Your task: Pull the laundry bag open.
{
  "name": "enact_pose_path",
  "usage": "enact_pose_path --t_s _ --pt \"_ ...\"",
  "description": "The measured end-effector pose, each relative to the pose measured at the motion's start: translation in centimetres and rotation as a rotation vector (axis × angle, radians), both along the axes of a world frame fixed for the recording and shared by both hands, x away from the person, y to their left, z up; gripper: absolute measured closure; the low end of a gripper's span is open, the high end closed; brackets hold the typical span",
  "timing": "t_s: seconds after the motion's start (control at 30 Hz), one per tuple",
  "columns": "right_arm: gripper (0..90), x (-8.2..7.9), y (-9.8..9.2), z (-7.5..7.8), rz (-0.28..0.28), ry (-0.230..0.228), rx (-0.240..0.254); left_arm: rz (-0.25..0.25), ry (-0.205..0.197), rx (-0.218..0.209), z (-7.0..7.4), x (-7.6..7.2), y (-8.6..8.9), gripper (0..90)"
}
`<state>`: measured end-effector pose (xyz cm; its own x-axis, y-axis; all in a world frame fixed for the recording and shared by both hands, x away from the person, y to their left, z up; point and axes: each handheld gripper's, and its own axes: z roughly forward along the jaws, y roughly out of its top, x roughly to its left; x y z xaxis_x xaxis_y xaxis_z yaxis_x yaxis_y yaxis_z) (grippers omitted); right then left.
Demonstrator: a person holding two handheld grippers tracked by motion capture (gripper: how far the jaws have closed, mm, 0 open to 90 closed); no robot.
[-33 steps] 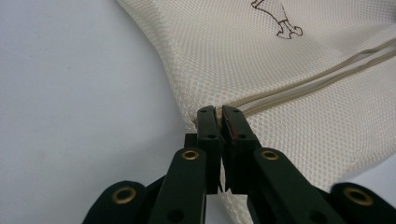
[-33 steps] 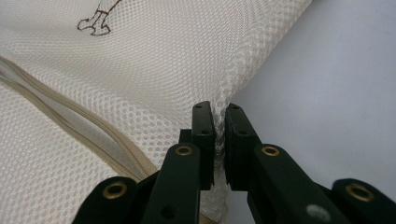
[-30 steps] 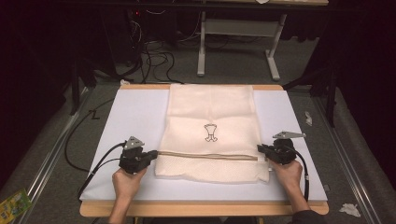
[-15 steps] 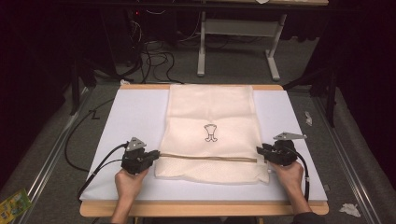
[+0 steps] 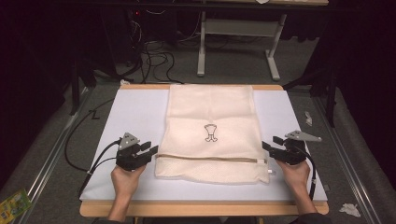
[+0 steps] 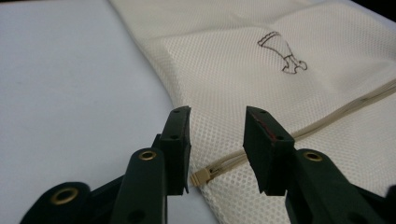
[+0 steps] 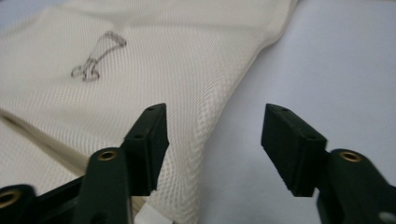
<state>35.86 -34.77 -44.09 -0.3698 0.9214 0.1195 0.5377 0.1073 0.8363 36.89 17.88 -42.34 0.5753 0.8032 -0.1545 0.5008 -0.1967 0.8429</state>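
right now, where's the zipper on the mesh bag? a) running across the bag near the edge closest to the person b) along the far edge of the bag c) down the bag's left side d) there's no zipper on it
a: in the high view the zipper runs side to side across the mesh bag near its close edge, between the left gripper and the right gripper.

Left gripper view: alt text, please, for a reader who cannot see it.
Two black jaws of the left claw stand open, having just been opening, over the edge of a cream mesh bag lying on a white board. Between the jaws lies the end of the bag's beige zipper, pressed by neither jaw.
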Motion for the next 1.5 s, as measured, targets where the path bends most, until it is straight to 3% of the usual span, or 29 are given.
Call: enact_pose_path --t_s 0.1,0.23,0.37,0.47,0.8,1.0,1.2,1.33,1.43,1.5 --pt "36.9 -0.3 -0.9 0.5 -0.023 -0.053 0.016 0.022 -0.018 0.013 0.8 0.0 0.6 56.9" --pt "37.8 -0.9 -1.8 0.9 -0.048 -0.07 0.037 0.032 -0.051 0.016 1.2 -0.2 1.0 55.1" --pt "39.4 -1.5 -2.4 1.3 -0.04 -0.083 0.056 0.047 -0.091 -0.023 1.8 -0.8 1.7 53.4" --pt "43.0 -1.9 -2.7 1.8 -0.028 -0.092 0.048 0.059 -0.096 -0.034 2.0 -1.0 2.1 52.7" --pt "46.3 -2.4 -4.5 2.6 -0.084 -0.128 0.082 0.111 -0.11 -0.036 1.7 -0.9 4.1 48.0" --pt "48.5 -2.0 -5.6 1.8 -0.106 -0.071 0.099 0.098 -0.078 -0.034 0.9 0.0 4.2 45.5" --pt "50.7 -1.9 -6.2 0.7 -0.134 -0.059 0.106 0.112 -0.063 -0.045 0.0 1.0 4.0 45.9" --pt "53.0 -1.4 -6.0 -0.1 -0.122 -0.006 0.111 0.129 -0.033 -0.012 -0.5 1.8 4.0 46.0" --pt "54.3 -1.0 -5.4 -0.4 -0.1 -0.001 0.049 0.122 -0.021 -0.001 -0.8 2.0 3.7 46.0" --pt "54.4 -0.6 -5.7 -0.6 -0.111 0.011 0.083 0.133 -0.021 0.015 -1.0 2.3 3.7 46.1"
